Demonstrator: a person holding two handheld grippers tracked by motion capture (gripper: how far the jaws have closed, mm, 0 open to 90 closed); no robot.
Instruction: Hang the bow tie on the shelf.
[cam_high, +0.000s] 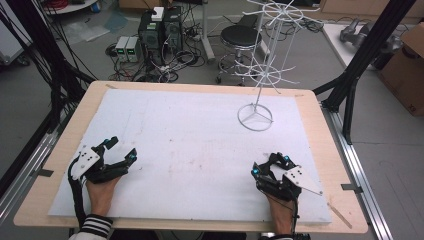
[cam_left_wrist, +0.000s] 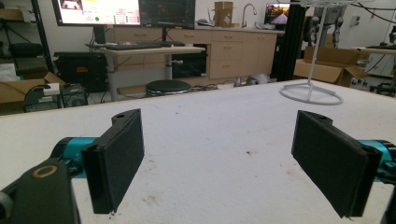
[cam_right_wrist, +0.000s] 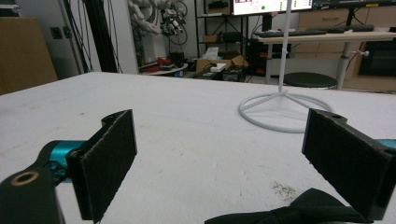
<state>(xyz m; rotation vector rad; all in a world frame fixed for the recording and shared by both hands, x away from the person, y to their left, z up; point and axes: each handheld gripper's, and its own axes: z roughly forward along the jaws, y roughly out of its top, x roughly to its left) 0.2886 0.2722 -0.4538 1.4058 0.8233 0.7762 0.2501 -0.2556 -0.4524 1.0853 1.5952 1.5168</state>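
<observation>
A white wire display rack (cam_high: 260, 65) stands on a ring base (cam_high: 255, 117) at the back right of the white mat (cam_high: 190, 140). At the front left of the mat rests my left gripper (cam_high: 122, 149), held by a hand, open with nothing between its jaws. My right gripper (cam_high: 270, 164) rests at the front right, also open and empty. In the left gripper view the left gripper (cam_left_wrist: 219, 135) has its black pads (cam_left_wrist: 116, 154) wide apart, with the rack base (cam_left_wrist: 310, 93) far ahead to the right. The right gripper (cam_right_wrist: 224, 144) faces the rack base (cam_right_wrist: 280, 109).
The mat lies on a wooden table (cam_high: 325, 150) with black frame posts (cam_high: 360, 65) at both sides. Beyond the far edge are a stool (cam_high: 240, 37), computer boxes (cam_high: 160, 30) and cables on the floor. A dark shape (cam_right_wrist: 289, 214) sits at the bottom of the right gripper view.
</observation>
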